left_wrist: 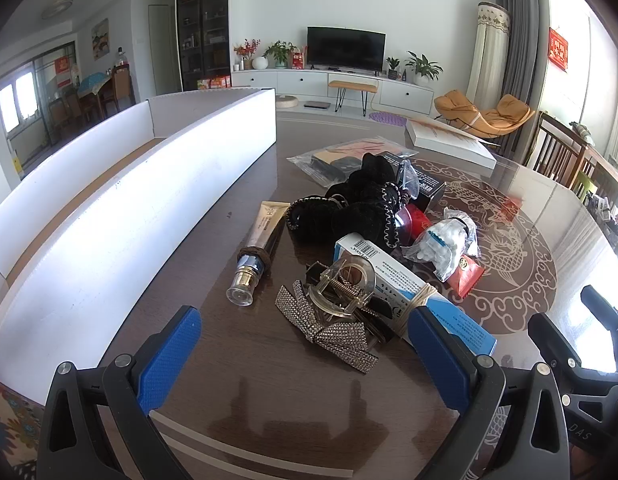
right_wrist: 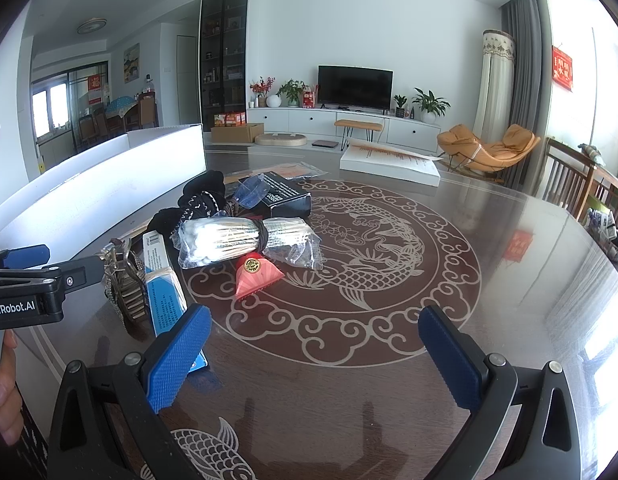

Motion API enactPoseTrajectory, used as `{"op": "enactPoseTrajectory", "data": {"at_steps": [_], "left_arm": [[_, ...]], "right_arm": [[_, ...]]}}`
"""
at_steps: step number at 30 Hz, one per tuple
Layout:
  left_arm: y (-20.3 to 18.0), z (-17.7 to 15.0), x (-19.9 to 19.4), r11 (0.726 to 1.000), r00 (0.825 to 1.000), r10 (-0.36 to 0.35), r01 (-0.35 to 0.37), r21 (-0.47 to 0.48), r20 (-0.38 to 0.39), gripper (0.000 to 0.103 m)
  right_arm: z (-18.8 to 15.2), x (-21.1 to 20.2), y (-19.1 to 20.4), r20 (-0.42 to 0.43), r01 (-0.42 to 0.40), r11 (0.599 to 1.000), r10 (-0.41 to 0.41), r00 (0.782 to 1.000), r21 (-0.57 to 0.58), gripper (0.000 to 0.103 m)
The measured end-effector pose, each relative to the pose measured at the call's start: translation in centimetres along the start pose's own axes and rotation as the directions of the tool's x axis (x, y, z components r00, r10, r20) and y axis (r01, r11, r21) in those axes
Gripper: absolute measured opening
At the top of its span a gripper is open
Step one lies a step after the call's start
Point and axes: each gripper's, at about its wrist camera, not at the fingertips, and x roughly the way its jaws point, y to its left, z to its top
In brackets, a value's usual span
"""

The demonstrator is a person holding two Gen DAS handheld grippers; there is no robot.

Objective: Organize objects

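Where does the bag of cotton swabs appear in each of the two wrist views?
Left wrist view: the bag of cotton swabs lies right of centre, at the pile's right edge, just above the red packet.
Right wrist view: the bag lies left of centre, in front of the black box.
Shared landmark: the red packet, which touches it in both.

A pile of small things lay on the table (left_wrist: pixel 269 408), right of the divider box (left_wrist: pixel 121 216). The tube (left_wrist: pixel 258 254) lay at the pile's left, the hair clip (left_wrist: pixel 341 292) on the bow (left_wrist: pixel 329 332), and the swab bag (left_wrist: pixel 445 246) right of the carton (left_wrist: pixel 413 292). A book (left_wrist: pixel 449 142) sat behind them.
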Motion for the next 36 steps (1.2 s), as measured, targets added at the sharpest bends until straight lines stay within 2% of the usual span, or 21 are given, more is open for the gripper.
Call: {"op": "enactPoseTrajectory", "data": {"at_steps": [36], "left_arm": [[0.16, -0.28, 0.43, 1.000, 0.999, 0.006, -0.006, -0.007, -0.032, 0.103]], "right_arm": [[0.15, 0.33, 0.31, -0.013, -0.021, 1.000, 0.020, 1.000, -0.016, 0.103]]}}
